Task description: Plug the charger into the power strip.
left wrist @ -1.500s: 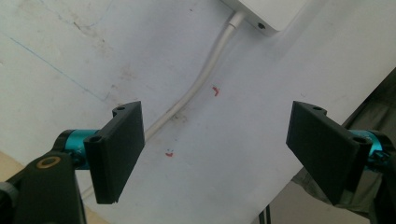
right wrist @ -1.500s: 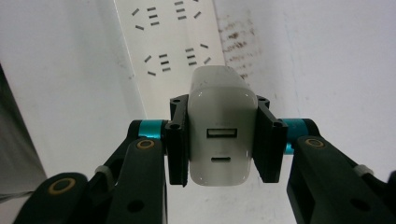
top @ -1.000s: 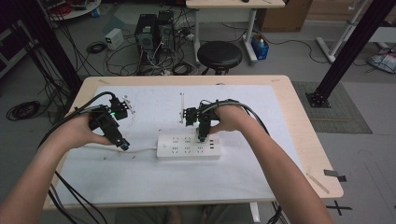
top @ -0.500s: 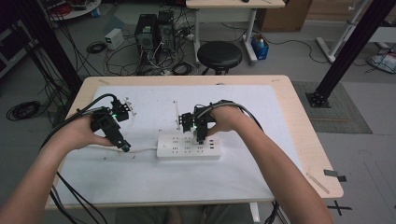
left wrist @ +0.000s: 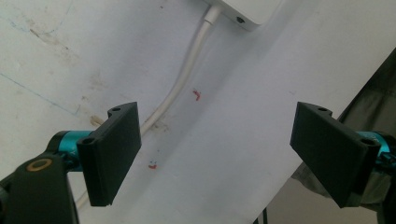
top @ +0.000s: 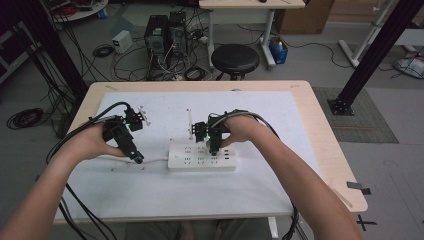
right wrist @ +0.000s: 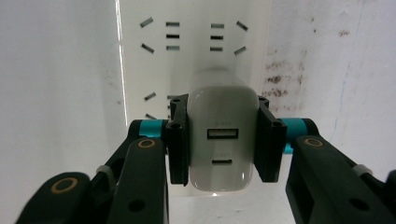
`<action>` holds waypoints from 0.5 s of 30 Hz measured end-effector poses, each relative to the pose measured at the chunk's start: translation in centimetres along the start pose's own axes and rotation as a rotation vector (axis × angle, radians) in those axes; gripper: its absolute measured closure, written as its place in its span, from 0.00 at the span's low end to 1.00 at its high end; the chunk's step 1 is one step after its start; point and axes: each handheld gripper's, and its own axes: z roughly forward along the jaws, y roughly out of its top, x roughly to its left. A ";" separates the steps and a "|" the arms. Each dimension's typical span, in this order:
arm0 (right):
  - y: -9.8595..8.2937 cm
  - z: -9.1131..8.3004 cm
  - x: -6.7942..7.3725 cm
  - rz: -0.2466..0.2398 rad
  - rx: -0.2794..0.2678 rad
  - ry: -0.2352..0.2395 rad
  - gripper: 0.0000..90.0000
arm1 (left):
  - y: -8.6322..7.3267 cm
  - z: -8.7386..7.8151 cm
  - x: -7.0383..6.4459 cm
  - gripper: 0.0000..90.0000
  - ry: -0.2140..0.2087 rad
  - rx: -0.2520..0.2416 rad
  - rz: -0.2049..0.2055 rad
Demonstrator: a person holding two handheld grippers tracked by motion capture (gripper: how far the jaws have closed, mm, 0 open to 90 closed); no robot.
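White paper covers a light wooden counter [top: 320,130] where a person seated at its near edge works with two tools. At the left, the left hand-held gripper [top: 135,156] points down toward the sheet just beside the power strip's white cable [top: 155,160]; in the left gripper view its jaws stand wide apart with nothing between them, the cable [left wrist: 180,88] curving across the stained paper toward one corner of the strip [left wrist: 247,11]. A dark cable [top: 85,132] trails from this tool off the counter's left side.

At the centre, the white power strip [top: 202,157] lies flat on the paper, its long side toward the person. The right hand-held gripper [top: 214,148] stands over the strip's middle, held from above by the right hand [top: 239,130]. In the right gripper view, the right hand-held gripper [right wrist: 223,140] clamps a white charger block [right wrist: 223,140] by its two sides, the block's two ports facing the camera. The block sits directly over the strip's sockets [right wrist: 194,35]; whether its pins are seated cannot be told.

Beyond the counter, a black round stool [top: 235,57] stands on the floor.
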 end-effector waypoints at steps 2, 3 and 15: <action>-0.1 0.2 -0.3 0.010 0.001 0.015 0.70 | 0.1 0.0 0.0 0.18 0.001 -0.005 -0.005; -0.4 0.3 -0.4 0.024 -0.012 0.027 0.70 | 0.1 0.1 -0.1 0.18 -0.002 -0.012 -0.005; -2.2 -0.6 -1.2 0.135 -0.160 0.106 0.49 | -0.2 0.1 0.2 0.18 0.001 -0.030 0.001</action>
